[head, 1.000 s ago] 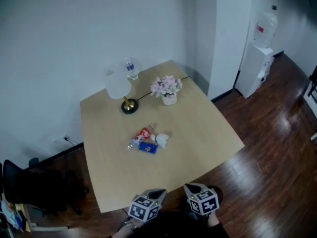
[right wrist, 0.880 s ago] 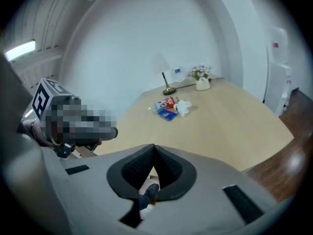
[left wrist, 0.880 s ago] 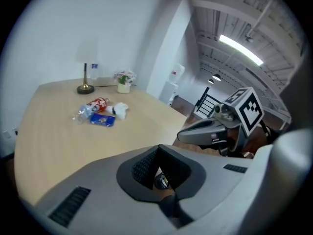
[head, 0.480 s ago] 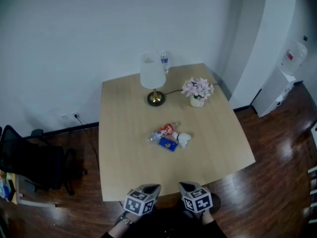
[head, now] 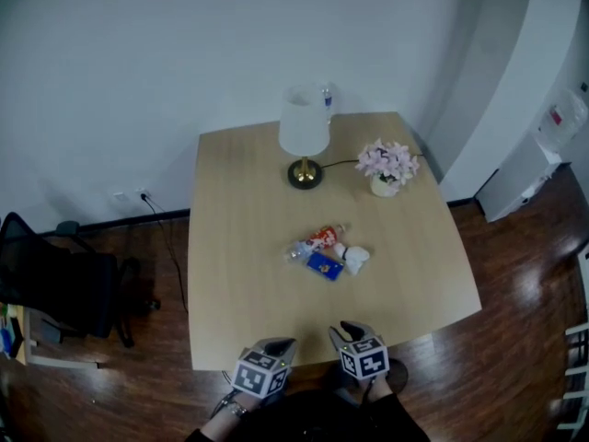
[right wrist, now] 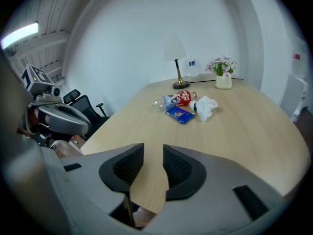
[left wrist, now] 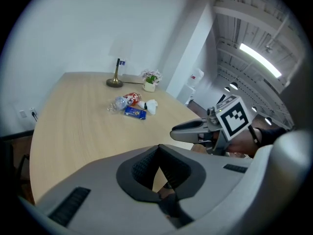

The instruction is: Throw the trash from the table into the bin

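Labels unreadable, the trash heap [head: 327, 252] mixes clear, red, blue and white scraps; the left gripper [left wrist: 159, 146] has its jaws pressed together, empty, while the right gripper [right wrist: 153, 148] is opening, empty.

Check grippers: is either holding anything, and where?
Nothing held: left gripper has its jaws together and empty, right gripper has its jaws opening with nothing between. The trash lies untouched.

Red wrapper [head: 321, 238]: white print, too small to read
Blue packet [head: 325, 265]: yellow mark, not legible
Bottle [head: 328, 100] behind the lamp: blue label, wording unreadable
Water dispenser jug [head: 565, 118]: red label, wording unreadable
Legible text overall: none
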A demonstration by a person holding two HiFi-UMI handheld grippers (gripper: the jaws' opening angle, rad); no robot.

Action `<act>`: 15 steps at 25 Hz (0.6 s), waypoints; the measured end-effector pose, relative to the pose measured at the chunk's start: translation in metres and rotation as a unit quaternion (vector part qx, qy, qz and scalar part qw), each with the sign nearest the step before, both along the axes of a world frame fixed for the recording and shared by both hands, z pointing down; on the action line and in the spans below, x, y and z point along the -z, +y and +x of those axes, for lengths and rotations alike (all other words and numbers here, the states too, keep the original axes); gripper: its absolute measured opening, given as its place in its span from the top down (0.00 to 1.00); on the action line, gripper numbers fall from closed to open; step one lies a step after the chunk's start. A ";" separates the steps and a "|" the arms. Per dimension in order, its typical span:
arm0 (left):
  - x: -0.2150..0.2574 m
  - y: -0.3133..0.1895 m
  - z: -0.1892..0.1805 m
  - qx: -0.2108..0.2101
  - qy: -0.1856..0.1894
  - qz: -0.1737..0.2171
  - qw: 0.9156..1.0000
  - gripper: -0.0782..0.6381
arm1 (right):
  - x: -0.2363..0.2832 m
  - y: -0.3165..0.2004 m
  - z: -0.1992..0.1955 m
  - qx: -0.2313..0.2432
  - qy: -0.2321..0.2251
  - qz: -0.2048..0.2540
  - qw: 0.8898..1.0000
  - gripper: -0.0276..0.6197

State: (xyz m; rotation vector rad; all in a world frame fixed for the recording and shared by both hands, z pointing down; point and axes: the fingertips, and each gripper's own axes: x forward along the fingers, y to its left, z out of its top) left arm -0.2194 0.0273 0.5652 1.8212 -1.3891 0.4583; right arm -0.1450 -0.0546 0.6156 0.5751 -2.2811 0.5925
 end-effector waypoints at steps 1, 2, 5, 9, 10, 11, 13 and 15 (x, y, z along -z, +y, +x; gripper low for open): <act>-0.001 -0.002 -0.002 0.002 0.000 -0.001 1.000 0.88 | -0.005 -0.009 -0.006 0.005 0.002 0.005 1.000 0.71; -0.001 -0.004 -0.004 0.004 0.000 -0.001 1.000 0.88 | -0.010 -0.020 -0.013 0.010 0.003 0.012 1.000 0.65; -0.001 -0.008 -0.008 0.008 -0.001 -0.001 1.000 0.88 | -0.021 -0.055 -0.036 0.024 0.009 0.038 0.999 0.57; 0.000 -0.009 -0.012 0.018 -0.004 -0.005 1.000 0.88 | -0.030 -0.104 -0.067 0.040 0.026 0.082 0.995 0.51; 0.000 -0.008 -0.013 0.023 -0.004 -0.007 1.000 0.88 | -0.031 -0.115 -0.075 0.047 0.032 0.093 0.994 0.49; -0.001 -0.007 -0.014 0.029 -0.004 -0.009 1.000 0.88 | -0.034 -0.124 -0.082 0.053 0.039 0.099 0.993 0.49; -0.003 -0.004 -0.017 0.039 -0.003 -0.014 0.999 0.88 | -0.043 -0.138 -0.096 0.067 0.052 0.107 0.991 0.45; -0.006 0.001 -0.019 0.047 -0.005 -0.021 0.999 0.88 | -0.054 -0.146 -0.104 0.079 0.069 0.111 0.988 0.44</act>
